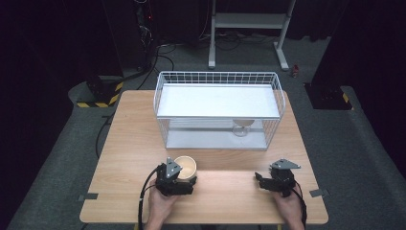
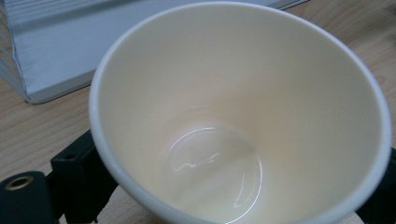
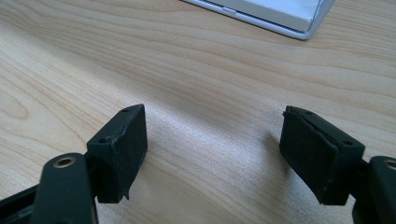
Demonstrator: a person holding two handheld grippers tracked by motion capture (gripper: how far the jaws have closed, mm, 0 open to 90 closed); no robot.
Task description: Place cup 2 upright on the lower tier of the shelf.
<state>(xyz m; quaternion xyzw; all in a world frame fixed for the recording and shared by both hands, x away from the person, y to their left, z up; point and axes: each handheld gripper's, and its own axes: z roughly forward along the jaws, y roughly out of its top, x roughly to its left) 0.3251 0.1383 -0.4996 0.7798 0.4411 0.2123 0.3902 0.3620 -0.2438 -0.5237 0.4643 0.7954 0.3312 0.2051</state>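
A cream paper cup (image 1: 186, 166) stands upright and empty on the wooden table (image 1: 225, 191), near its front left. My left gripper (image 1: 184, 179) reaches in from the front, with the cup (image 2: 243, 107) between its jaws. The left pad (image 2: 79, 175) lies against the cup's wall below the rim, and the other jaw sits tight at its right side. My right gripper (image 1: 261, 179) rests low over the table at the front right. Its pads (image 3: 122, 149) stand well apart over bare wood, with nothing between them.
A white wire basket (image 1: 218, 73) stands at the back middle of the table, with a white panel lying across it. A small pale glass-like object (image 1: 242, 128) sits inside at the lower right. Bare wood lies between the two grippers.
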